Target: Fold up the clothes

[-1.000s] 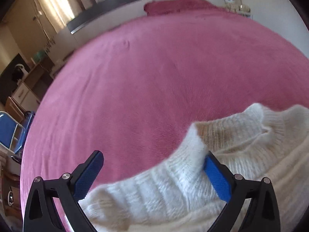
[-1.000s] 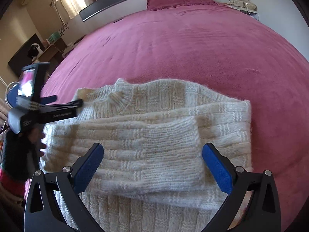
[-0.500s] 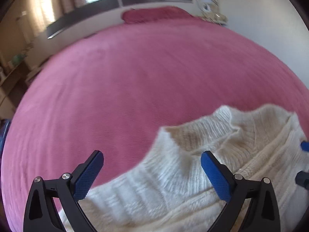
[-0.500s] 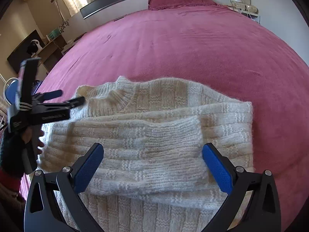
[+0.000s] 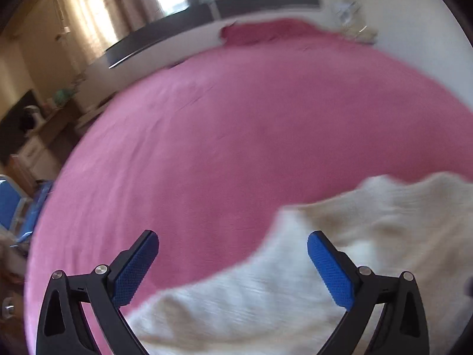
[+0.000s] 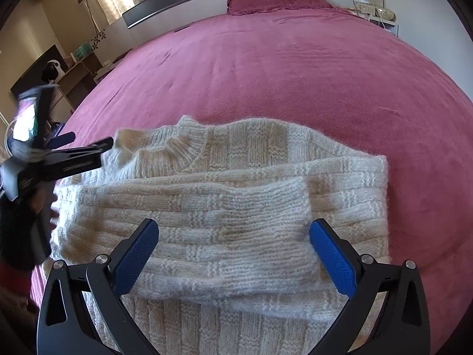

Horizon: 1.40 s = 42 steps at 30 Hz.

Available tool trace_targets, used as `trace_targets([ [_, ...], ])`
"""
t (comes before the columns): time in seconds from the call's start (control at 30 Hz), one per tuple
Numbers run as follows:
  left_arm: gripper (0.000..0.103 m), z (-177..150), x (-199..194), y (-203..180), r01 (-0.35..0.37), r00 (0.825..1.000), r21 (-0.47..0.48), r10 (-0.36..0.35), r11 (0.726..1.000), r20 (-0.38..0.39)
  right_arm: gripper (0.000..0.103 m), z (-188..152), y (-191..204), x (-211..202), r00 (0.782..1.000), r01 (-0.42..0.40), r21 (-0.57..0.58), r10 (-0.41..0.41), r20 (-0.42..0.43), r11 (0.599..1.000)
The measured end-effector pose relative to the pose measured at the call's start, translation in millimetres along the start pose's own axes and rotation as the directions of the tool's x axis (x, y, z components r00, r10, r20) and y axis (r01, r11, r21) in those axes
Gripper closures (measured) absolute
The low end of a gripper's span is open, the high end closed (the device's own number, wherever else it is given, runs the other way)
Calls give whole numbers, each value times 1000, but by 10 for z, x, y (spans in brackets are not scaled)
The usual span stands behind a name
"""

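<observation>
Sweater point(image 6: 224, 207) front and centre, cream and chunky-knit, lying on the pink bed point(image 6: 295, 74) with its collar pointing toward the far pillow point(image 6: 278, 1). A sleeve is folded flat across the chest, cuff end toward the right side of the garment, and the body runs down out of the bottom of the right wrist view.

Over on the left, the left tongs point(image 6: 85, 149) come in from the edge of the right wrist view, blurred, tips just at the sweater's left shoulder beside the collar. A dark-sleeved hand point(image 6: 32, 204) grips the handle below. From the left wrist view those same left tongs point(image 5: 233, 260) stand wide apart, blue pads empty, nothing pinched; the left pad sits over bare pink cover, the right pad over the knit edge of the sweater point(image 5: 325, 266). That picture is smeared with motion, so whether the pads touch the wool, can't tell.

Moving right, the right tongs point(image 6: 233, 254) hang over the folded sleeve, spread wide, holding nothing, one blue pad at each end of the sleeve's span. Beyond, at the far right corner of the bed, a small shelf with cables point(image 6: 375, 9) against the wall.
</observation>
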State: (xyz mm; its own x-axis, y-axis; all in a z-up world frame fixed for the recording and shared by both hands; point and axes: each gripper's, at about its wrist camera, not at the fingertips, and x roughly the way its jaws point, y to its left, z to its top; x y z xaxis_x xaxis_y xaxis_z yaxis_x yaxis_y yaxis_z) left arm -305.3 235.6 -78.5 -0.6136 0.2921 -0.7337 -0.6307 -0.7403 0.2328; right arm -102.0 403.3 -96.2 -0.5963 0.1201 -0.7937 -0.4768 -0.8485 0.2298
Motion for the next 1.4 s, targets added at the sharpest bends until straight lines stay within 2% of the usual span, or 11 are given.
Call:
trace_targets([
  [0.1, 0, -15, 91, -332, 47, 998, 101, -43, 994, -47, 0, -6, 10, -6, 1000, 2, -3, -2, 3, 1000],
  [0.27, 0, 3, 474, -554, 61, 991, 135, -43, 989, -130, 0, -20, 4, 10, 1000, 6, -5, -6, -2, 1000],
  [0.4, 0, 60, 180, -545, 40, 997, 120, -32, 992, -70, 0, -6, -18, 7, 1000, 3, 3, -3, 1, 1000],
  [0.5, 0, 114, 90, -685, 70, 997, 123, -64, 990, -50, 0, -7, -17, -13, 1000, -1, 5, 1, 6, 1000],
  [0.6, 0, 233, 245, -914, 96, 994, 179, -84, 979, -73, 0, -12, 2, -29, 1000, 4, -1, -4, 15, 1000],
  [0.7, 0, 233, 573, -989, 59, 993, 241, -32, 969, -116, 0, -21, -12, 6, 1000, 7, 2, -7, 4, 1000],
  [0.77, 0, 273, 585, -936, 88, 990, 181, -67, 979, -122, 0, -23, -18, 16, 1000, 7, 2, -7, 0, 1000],
  [0.93, 0, 279, 301, -850, 72, 997, 137, -66, 988, -48, 0, -6, -33, -22, 1000, 0, 8, -1, 11, 1000],
  [1.1, 0, 385, 675, -901, 66, 992, 135, -51, 989, -114, 0, -38, -42, -17, 1000, 8, 10, -8, 9, 1000],
  [1.27, 0, 68, -187, -659, 105, 993, 79, -108, 991, 36, 0, -37, -51, 68, 1000, 25, 8, -25, -18, 1000],
  [1.4, 0, -538, -683, -502, 189, 982, 50, -189, 981, 1, 0, -9, -75, 47, 1000, 23, 16, -23, -9, 1000],
])
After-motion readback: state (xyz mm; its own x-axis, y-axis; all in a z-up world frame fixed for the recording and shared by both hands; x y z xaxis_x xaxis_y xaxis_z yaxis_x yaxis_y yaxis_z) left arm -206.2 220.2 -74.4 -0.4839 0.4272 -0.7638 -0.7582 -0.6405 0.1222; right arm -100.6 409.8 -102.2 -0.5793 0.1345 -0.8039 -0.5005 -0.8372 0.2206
